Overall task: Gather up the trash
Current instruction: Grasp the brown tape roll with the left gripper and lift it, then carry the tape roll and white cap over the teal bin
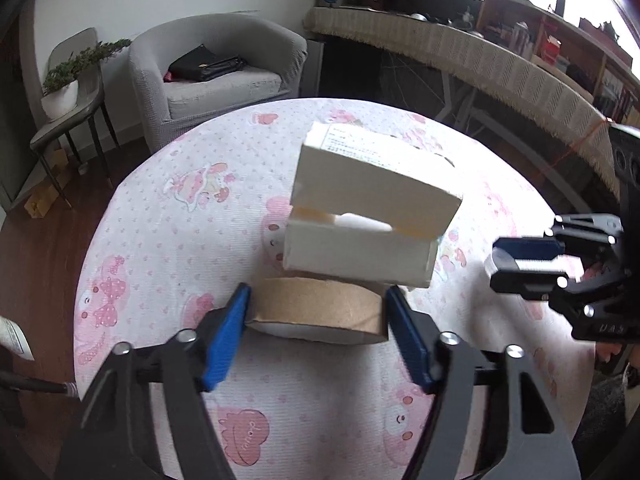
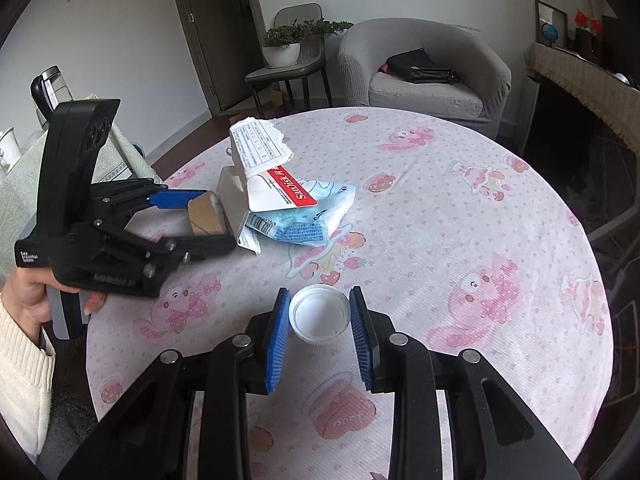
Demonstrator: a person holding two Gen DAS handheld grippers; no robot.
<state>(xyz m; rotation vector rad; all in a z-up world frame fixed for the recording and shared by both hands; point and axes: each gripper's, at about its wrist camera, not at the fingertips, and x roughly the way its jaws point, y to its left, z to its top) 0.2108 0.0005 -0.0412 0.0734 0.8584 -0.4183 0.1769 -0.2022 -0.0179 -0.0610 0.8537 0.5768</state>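
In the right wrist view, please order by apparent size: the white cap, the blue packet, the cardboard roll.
1. blue packet, largest
2. white cap, though it lies nearest the camera, so it looks bigger than it may be
3. cardboard roll, smallest here, partly hidden by the left tool

Brown cardboard roll, white cap, pink cartoon-print tablecloth

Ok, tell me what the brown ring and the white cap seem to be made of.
Brown ring: likely cardboard, matte, with a fibrous tan surface; probably a spent tape core. White cap: apparently plastic, smooth and slightly glossy, with a moulded rim and ribbed edge.
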